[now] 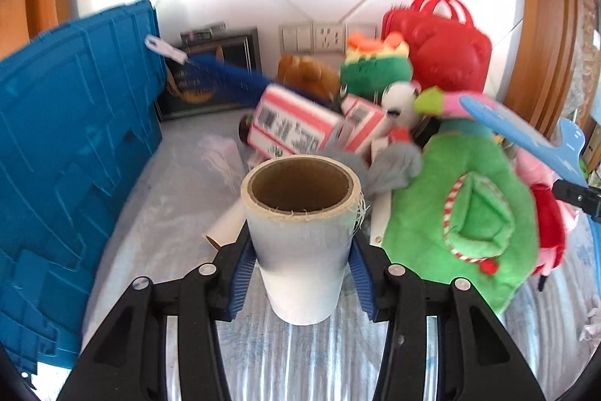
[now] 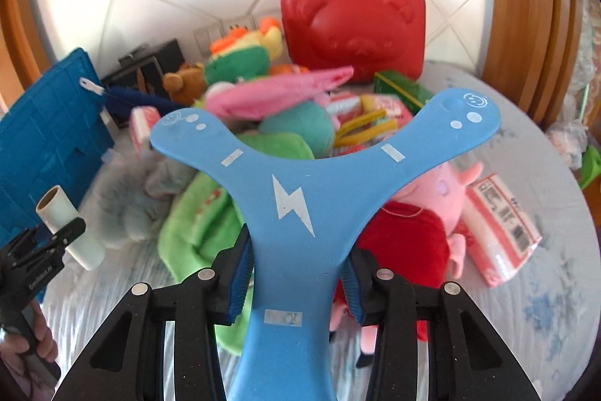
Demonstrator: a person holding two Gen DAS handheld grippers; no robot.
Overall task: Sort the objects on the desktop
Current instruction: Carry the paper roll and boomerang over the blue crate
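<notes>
while the left gripper (image 1: 300, 269) clamps a cardboard-cored roll (image 1: 300, 232), the right gripper (image 2: 296, 277) pinches a flat three-armed boomerang (image 2: 300, 205).

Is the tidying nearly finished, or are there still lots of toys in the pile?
Not nearly. Nothing looks sorted yet. In hand: the left gripper holds a roll, and the right gripper holds a blue boomerang. Left: a big pile, with the pig plush, green plush, pink boxes and red case. The blue crate stands beside it.
</notes>
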